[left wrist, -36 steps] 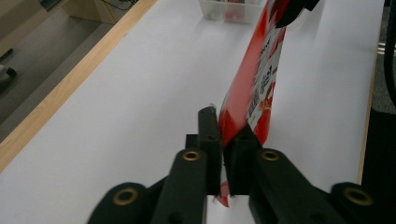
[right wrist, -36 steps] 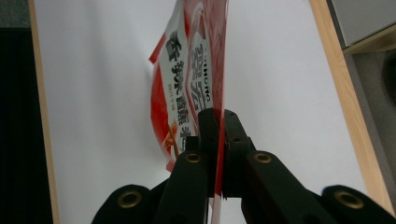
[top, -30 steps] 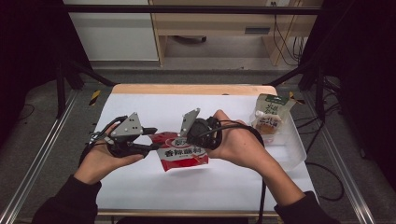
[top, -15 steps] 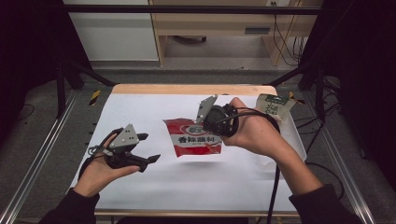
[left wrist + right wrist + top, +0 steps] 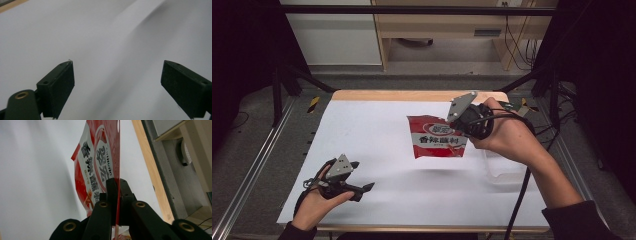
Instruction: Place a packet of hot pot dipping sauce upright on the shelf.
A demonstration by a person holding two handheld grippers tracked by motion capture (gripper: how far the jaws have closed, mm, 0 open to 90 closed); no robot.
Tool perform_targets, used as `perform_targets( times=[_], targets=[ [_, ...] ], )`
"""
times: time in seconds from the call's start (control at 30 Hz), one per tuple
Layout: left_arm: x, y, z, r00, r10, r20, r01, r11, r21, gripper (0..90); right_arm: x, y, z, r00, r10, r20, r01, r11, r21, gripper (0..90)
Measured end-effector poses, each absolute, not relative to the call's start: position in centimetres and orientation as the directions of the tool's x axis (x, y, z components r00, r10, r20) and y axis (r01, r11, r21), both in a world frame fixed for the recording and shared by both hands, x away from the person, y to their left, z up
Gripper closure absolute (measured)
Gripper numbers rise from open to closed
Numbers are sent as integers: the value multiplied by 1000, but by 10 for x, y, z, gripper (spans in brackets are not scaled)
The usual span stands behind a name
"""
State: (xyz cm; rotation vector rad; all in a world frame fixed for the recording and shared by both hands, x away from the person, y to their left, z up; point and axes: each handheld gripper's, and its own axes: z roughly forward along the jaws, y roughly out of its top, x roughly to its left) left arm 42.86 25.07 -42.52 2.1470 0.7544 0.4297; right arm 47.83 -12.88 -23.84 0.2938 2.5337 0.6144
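Packet [image 5: 438, 137] pinched by its edge in right gripper [image 5: 460, 121], left gripper [image 5: 362, 176] agape, well apart.

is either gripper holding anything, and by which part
The right gripper is shut on the red snack packet, pinching its thin edge, and holds it off the table. The left gripper is open and holds nothing.

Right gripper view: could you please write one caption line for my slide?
Right gripper shut on the edge of a red snack bag, held above the white table.
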Motion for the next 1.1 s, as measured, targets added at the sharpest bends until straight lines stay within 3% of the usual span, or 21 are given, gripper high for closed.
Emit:
perform_targets(
  times=[0.77, 1.1],
  targets=[
    [429, 277, -453, 666, 745, 23, 446, -423, 789, 80, 463, -209, -208, -760, 489, -428, 163, 781, 603, 900],
    [429, 279, -454, 659, 751, 29, 450, -425, 786, 80, 453, -235, -198, -731, 521, -442, 194, 779, 596, 900]
  ],
)
